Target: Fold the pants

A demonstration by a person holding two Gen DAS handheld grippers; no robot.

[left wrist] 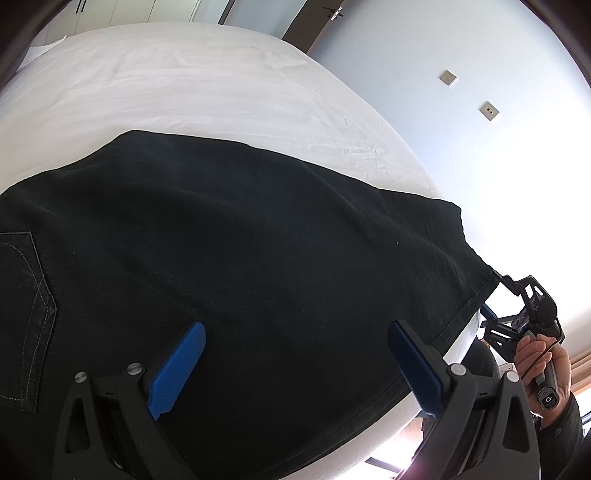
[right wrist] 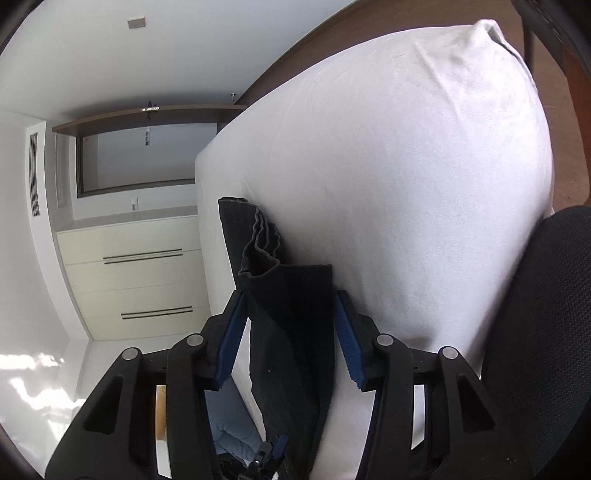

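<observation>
Hiding bed: black pants

A white bed sheet covers the mattress, lightly creased, and in the right wrist view the same sheet runs off to a rumpled corner. Two square wall plates sit apart on the pale wall beyond the bed. A door handle shows at the top edge. A cream chest of drawers with long dark pulls stands against the far wall, below a dark-framed window. A slatted vent sits beside it. A black mesh chair back fills the right edge, and brown wood floor lies beyond the bed.
</observation>
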